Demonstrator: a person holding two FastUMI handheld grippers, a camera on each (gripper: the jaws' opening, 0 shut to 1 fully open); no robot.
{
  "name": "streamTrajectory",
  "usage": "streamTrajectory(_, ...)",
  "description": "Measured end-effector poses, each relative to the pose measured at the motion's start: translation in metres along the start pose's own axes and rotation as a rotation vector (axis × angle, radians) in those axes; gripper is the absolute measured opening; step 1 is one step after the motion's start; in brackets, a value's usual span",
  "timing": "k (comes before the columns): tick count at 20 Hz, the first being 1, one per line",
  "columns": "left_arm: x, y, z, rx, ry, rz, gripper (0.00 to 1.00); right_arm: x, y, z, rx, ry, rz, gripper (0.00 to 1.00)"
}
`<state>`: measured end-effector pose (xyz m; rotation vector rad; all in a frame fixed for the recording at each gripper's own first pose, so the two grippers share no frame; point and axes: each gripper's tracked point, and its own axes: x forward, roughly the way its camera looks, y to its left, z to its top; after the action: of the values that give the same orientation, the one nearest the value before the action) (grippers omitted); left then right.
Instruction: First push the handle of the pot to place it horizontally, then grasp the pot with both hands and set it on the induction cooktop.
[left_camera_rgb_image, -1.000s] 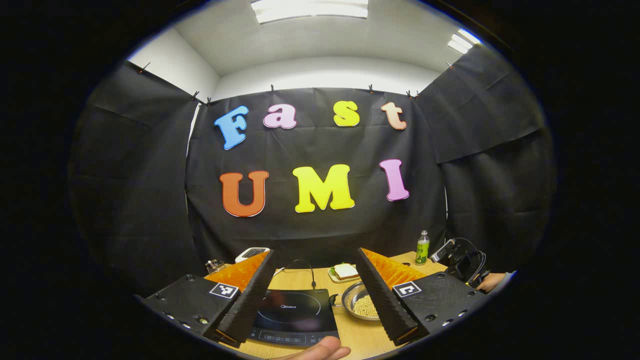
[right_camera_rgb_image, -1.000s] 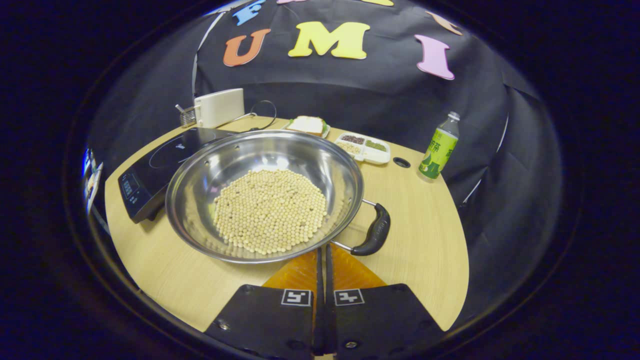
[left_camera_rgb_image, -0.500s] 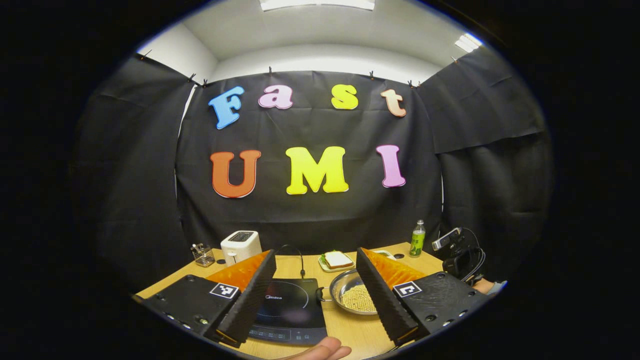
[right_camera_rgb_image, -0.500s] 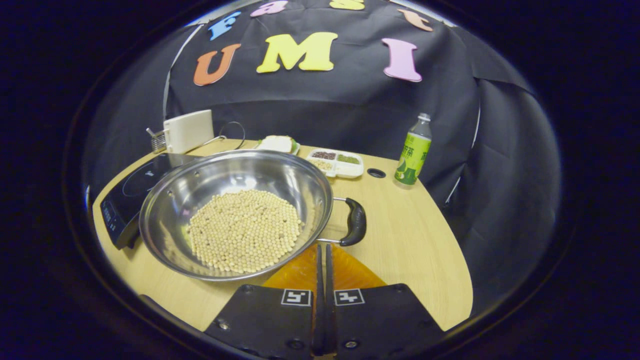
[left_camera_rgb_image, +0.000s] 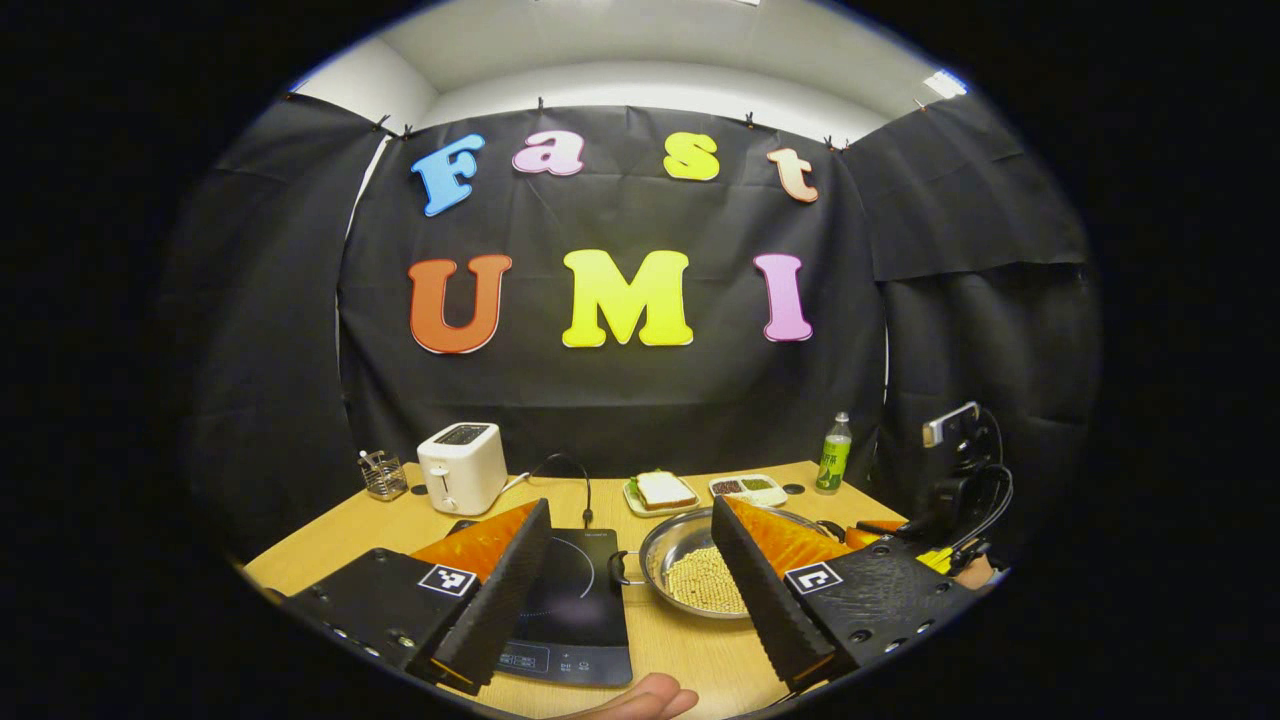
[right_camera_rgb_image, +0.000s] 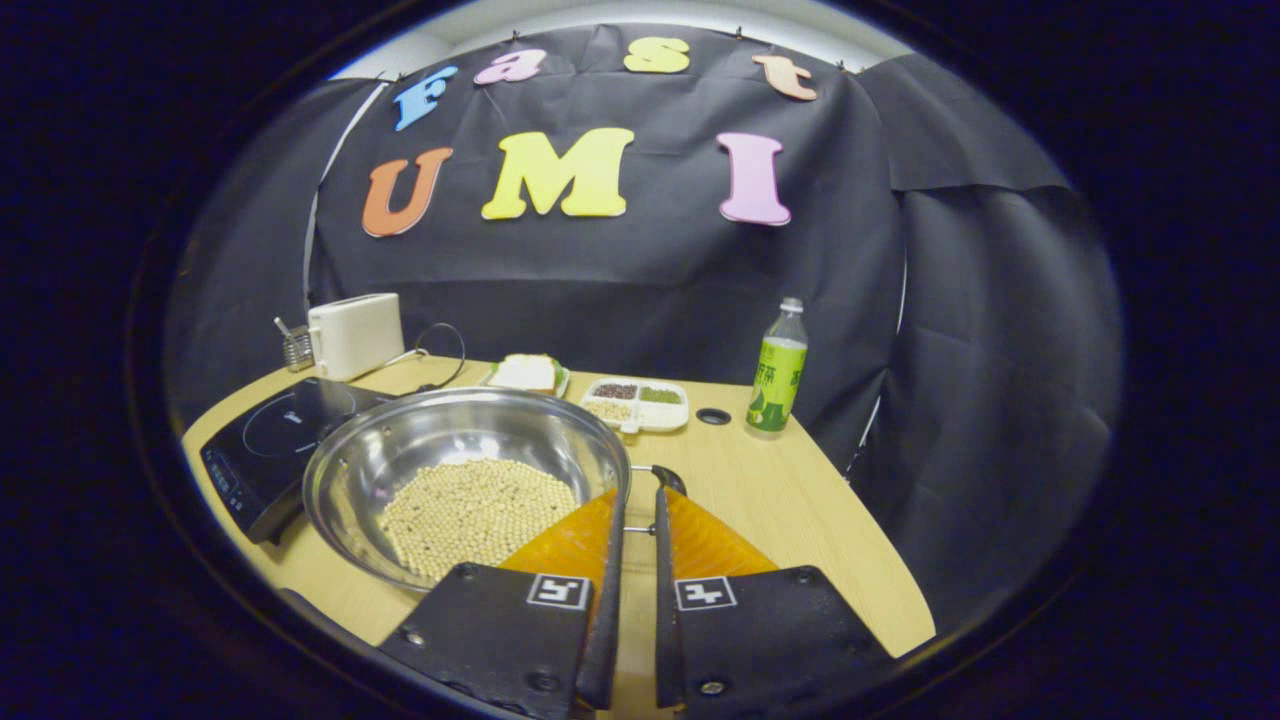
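Right hand-held gripper (right_camera_rgb_image: 632, 500): slightly parted, at pot (right_camera_rgb_image: 440, 450) handle (right_camera_rgb_image: 668, 479) | left hand-held gripper (left_camera_rgb_image: 630, 525): wide, empty

The hand-held gripper (right_camera_rgb_image: 635, 500), fingers slightly parted, sits at the pot (right_camera_rgb_image: 440, 440) rim by its handle (right_camera_rgb_image: 668, 478).

I work in a staged kitchen booth: black cloth (right_camera_rgb_image: 620, 290) hangs clipped on every side under a white ceiling (left_camera_rgb_image: 640, 60). On my wooden table (right_camera_rgb_image: 800, 520) sit a toaster (left_camera_rgb_image: 461, 466) at ten o'clock, an induction cooktop (left_camera_rgb_image: 575, 610), a sandwich plate (left_camera_rgb_image: 660, 491) at twelve, and a green bottle (right_camera_rgb_image: 777, 370).
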<state>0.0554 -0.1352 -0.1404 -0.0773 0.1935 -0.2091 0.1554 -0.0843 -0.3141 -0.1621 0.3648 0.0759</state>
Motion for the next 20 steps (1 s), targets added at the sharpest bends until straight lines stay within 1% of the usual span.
streamTrajectory(1, 0.005, 0.001, -0.004, -0.003, 0.011, 0.003, 0.96, -0.003, -0.002, 0.005, -0.005, -0.007, -0.014, 0.21)
streamTrajectory(3, 0.016, -0.003, -0.011, -0.026, 0.041, -0.006, 0.96, -0.008, 0.0, 0.016, 0.008, -0.022, -0.019, 0.32)
streamTrajectory(5, 0.025, -0.004, -0.022, -0.055, 0.064, -0.015, 0.96, -0.017, 0.003, 0.024, 0.033, -0.034, -0.018, 0.57)
streamTrajectory(8, 0.042, 0.007, -0.04, -0.064, 0.087, 0.024, 0.96, -0.02, 0.005, 0.026, 0.029, 0.011, -0.024, 1.0)
streamTrajectory(12, 0.067, 0.01, -0.067, -0.081, 0.153, 0.025, 0.95, -0.019, 0.006, 0.034, 0.078, 0.049, -0.018, 1.0)
streamTrajectory(15, 0.088, 0.015, -0.086, -0.066, 0.207, 0.041, 0.96, -0.012, 0.007, 0.035, 0.076, 0.075, -0.017, 1.0)
streamTrajectory(17, 0.101, 0.012, -0.101, -0.069, 0.257, 0.031, 0.95, -0.004, 0.005, 0.033, 0.063, 0.088, -0.029, 1.0)
streamTrajectory(20, 0.117, 0.007, -0.123, -0.072, 0.321, 0.01, 0.95, 0.01, 0.01, 0.026, 0.063, 0.13, -0.017, 1.0)
